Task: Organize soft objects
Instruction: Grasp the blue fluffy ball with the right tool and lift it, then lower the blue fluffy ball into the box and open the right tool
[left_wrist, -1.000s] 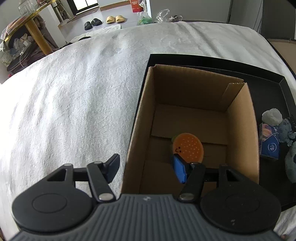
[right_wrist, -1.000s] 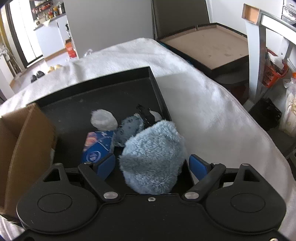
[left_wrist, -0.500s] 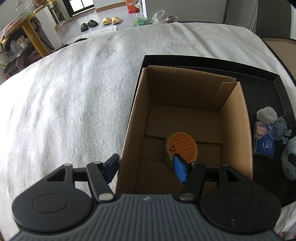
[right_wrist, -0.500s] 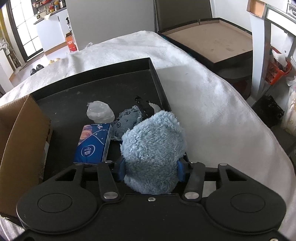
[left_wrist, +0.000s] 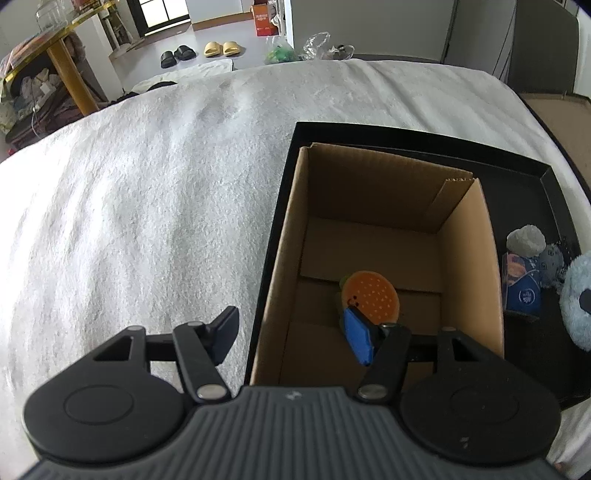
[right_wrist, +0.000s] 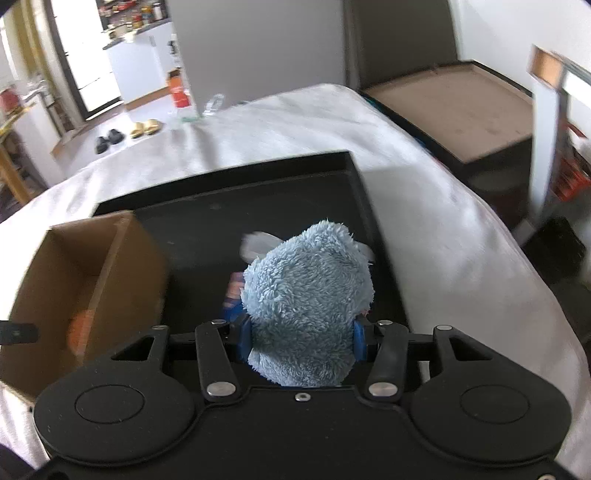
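My right gripper (right_wrist: 301, 334) is shut on a fluffy light blue plush (right_wrist: 308, 295) and holds it above the black tray (right_wrist: 207, 206). The plush also shows at the right edge of the left wrist view (left_wrist: 576, 299). An open cardboard box (left_wrist: 373, 192) stands on the tray's left part, with an orange burger plush (left_wrist: 371, 299) on its floor. My left gripper (left_wrist: 291, 338) is open and empty, straddling the box's near left wall. A blue tissue pack (left_wrist: 522, 288), a grey-white lump (left_wrist: 524, 240) and a small grey-blue plush (left_wrist: 552, 260) lie on the tray right of the box.
The tray (left_wrist: 532, 170) lies on a white fuzzy blanket (left_wrist: 147, 206) covering the bed. A brown board (right_wrist: 454, 107) sits beyond the bed's right side. Slippers (left_wrist: 221, 48) and a gold-legged table (left_wrist: 62, 62) are on the floor far behind.
My right gripper closed on the blue plush, lifted it off the tray and swung left toward the box. My left gripper drew back and up slightly, still open.
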